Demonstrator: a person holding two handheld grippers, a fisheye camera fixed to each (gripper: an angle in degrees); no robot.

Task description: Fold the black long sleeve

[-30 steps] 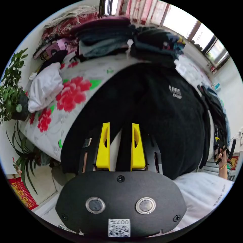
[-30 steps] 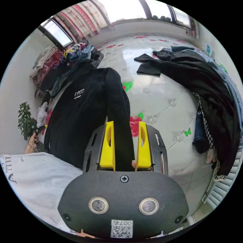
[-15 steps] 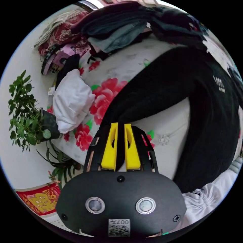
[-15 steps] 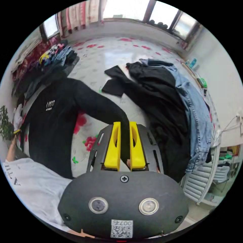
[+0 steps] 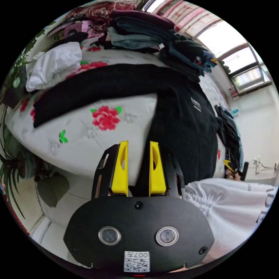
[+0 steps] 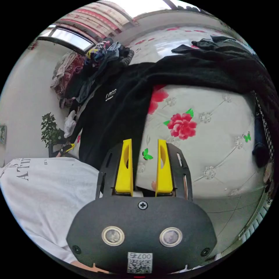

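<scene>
The black long sleeve (image 5: pixel 183 122) lies front up on the flowered bed (image 5: pixel 87 145), small white lettering on its chest. One sleeve (image 5: pixel 96 87) stretches out flat to the left in the left gripper view. In the right gripper view the shirt (image 6: pixel 116 116) has its other sleeve (image 6: pixel 186 68) reaching out toward a dark heap. My left gripper (image 5: pixel 139 144) is open over the hem's edge, gripping nothing. My right gripper (image 6: pixel 144 142) is open beside the hem, over bare sheet (image 6: pixel 209 139).
Stacks of folded clothes (image 5: pixel 145 32) stand at the bed's far side, and a white garment (image 5: pixel 55 65) lies by the outstretched sleeve. A heap of dark clothes (image 6: pixel 261 87) covers the other end. A potted plant (image 6: pixel 51 132) stands off the bed. The person's white shirt (image 5: pixel 232 203) is close.
Half a second ago both grippers were shut on the sleeves and drawing them outward. Both have let go and stand open near the hem; the sleeves lie spread out.
</scene>
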